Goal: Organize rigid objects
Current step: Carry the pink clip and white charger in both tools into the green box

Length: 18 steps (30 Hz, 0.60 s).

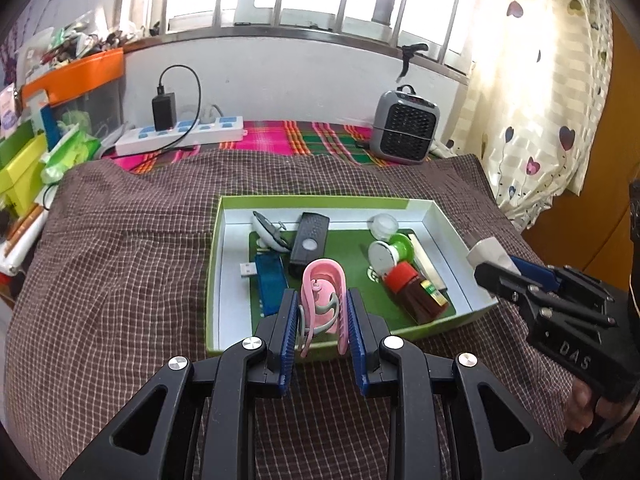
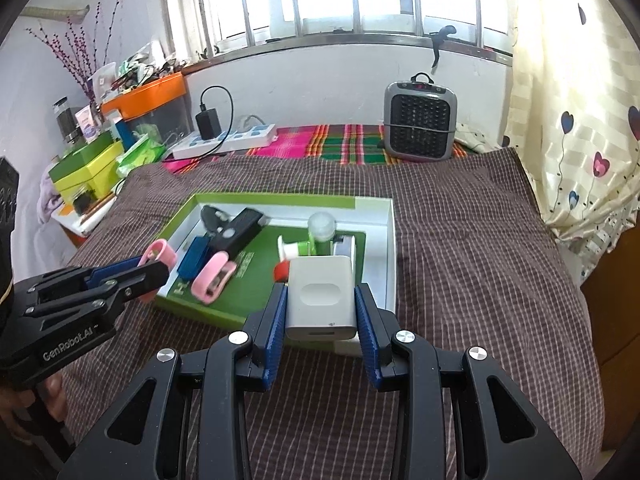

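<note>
My left gripper (image 1: 323, 300) is shut on a pink plastic clip (image 1: 325, 280), held over the near edge of a green box with a white lining (image 1: 312, 199). My right gripper (image 2: 321, 294) is shut on a white charger block (image 2: 322, 308) above the box's (image 2: 280, 200) near right corner. Each view shows the other gripper: the right gripper (image 1: 496, 266) with the charger (image 1: 489, 254), the left gripper (image 2: 156, 268) with the pink clip (image 2: 160, 254). Inside the box lie a black device (image 1: 310, 240), a blue USB stick (image 1: 269, 280), a red-capped brown bottle (image 1: 416, 294) and a second pink piece (image 2: 214, 278).
The box rests on a brown checked cloth (image 1: 132, 248). At the back stand a grey heater (image 1: 404, 128) and a white power strip (image 1: 180, 134) with a black plug. Boxes and clutter (image 1: 28, 168) crowd the left edge. A curtain (image 1: 540, 120) hangs at right.
</note>
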Each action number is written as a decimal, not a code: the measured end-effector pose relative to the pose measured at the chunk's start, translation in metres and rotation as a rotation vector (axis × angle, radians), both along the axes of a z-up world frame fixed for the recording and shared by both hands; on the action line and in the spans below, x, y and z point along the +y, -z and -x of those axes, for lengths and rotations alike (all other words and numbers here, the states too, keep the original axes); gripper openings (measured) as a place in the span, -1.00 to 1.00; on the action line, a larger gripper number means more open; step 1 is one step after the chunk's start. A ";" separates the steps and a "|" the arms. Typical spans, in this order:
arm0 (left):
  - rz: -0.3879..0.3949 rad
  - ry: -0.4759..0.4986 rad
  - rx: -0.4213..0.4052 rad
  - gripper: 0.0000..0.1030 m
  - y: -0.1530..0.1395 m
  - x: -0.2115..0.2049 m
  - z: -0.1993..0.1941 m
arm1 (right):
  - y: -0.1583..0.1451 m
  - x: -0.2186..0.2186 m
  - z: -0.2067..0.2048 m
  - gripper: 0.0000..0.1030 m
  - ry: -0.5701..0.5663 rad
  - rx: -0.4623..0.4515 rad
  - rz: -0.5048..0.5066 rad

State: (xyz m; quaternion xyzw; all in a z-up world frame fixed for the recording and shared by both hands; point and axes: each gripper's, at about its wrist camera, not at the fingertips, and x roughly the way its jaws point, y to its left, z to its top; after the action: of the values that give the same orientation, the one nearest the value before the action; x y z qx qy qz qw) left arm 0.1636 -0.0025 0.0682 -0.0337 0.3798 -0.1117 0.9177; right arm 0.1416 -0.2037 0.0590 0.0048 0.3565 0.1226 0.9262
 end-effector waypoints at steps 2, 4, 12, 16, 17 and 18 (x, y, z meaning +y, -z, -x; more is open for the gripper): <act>0.000 -0.005 0.005 -0.56 0.002 0.001 -0.005 | -0.001 0.000 -0.009 -0.33 0.002 0.003 0.006; -0.003 -0.008 0.009 -0.56 0.003 0.002 -0.010 | 0.000 0.000 -0.018 -0.33 0.005 0.006 0.013; -0.006 -0.016 0.029 -0.56 0.012 0.005 -0.028 | 0.008 0.000 -0.055 -0.33 0.012 0.034 0.031; -0.009 -0.021 0.033 -0.56 0.014 0.006 -0.036 | 0.013 0.000 -0.069 -0.33 0.011 0.051 0.039; -0.011 -0.024 0.035 -0.56 0.015 0.007 -0.037 | 0.015 0.000 -0.073 -0.32 0.011 0.055 0.038; -0.011 -0.025 0.036 -0.56 0.016 0.007 -0.039 | 0.017 -0.001 -0.076 -0.33 0.013 0.061 0.038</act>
State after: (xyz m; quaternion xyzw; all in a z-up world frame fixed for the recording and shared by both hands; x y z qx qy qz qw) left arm 0.2026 0.0048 0.0524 -0.0352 0.3965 -0.0974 0.9122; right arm 0.2178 -0.2044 0.0425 -0.0067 0.3867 0.1097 0.9156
